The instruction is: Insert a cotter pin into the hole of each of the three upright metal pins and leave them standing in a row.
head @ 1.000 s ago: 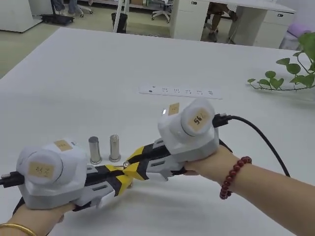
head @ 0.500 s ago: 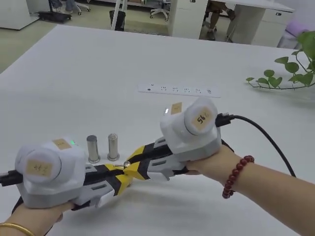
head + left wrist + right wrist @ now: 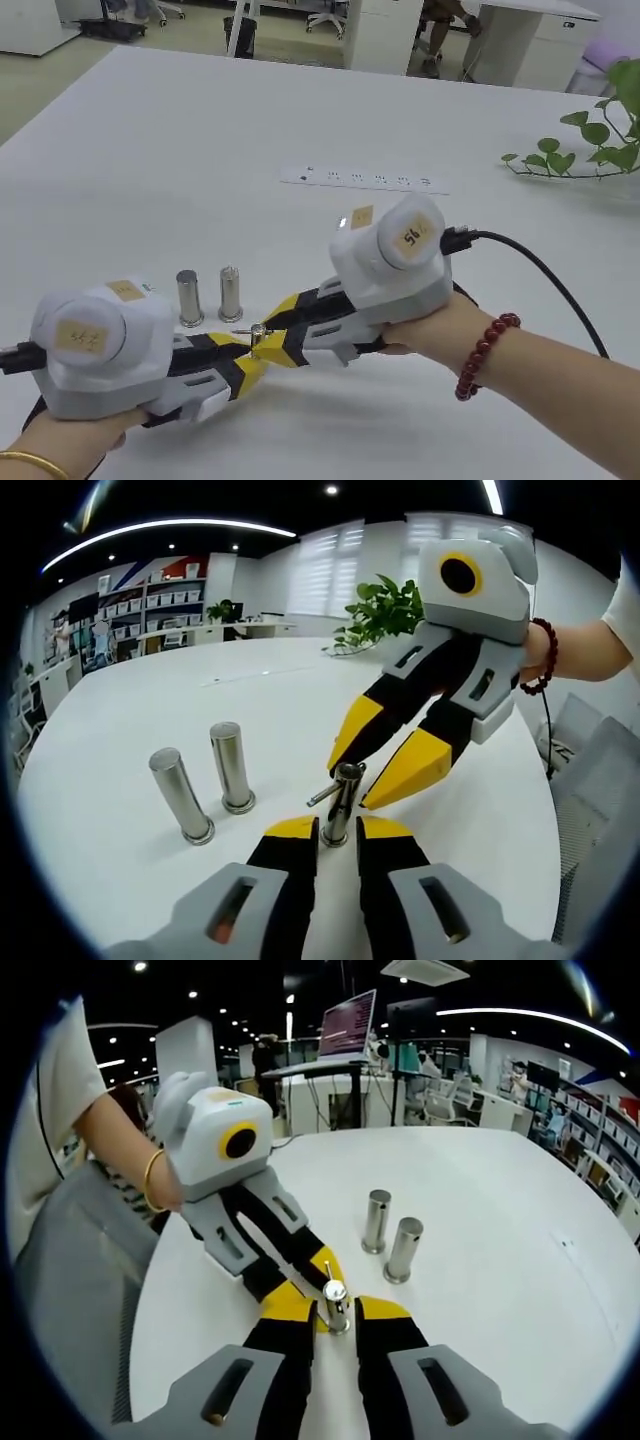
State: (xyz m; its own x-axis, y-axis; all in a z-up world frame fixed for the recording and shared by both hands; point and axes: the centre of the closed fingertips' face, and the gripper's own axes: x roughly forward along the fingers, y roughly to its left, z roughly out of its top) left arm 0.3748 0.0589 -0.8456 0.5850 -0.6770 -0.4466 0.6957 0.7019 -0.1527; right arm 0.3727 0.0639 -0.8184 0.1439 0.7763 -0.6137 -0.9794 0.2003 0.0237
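Note:
Two bare steel pins (image 3: 189,298) (image 3: 230,293) stand upright side by side on the white table; they also appear in the left gripper view (image 3: 181,795) (image 3: 232,767). A third metal pin (image 3: 340,802) stands just right of them, its base pinched by my left gripper (image 3: 340,832). My right gripper (image 3: 352,783) comes in from the right at the pin's head, shut on a cotter pin (image 3: 321,796) whose thin end pokes out the far side of the hole. In the head view the left gripper (image 3: 250,352) and the right gripper (image 3: 268,335) meet tip to tip at this pin (image 3: 257,335).
A white power strip (image 3: 364,181) lies farther back on the table (image 3: 150,150). A leafy plant (image 3: 590,140) trails in at the right edge. A black cable (image 3: 540,285) runs from the right gripper over the table.
Both grippers have stayed together at the third pin. The small shift of the picture is the camera's.

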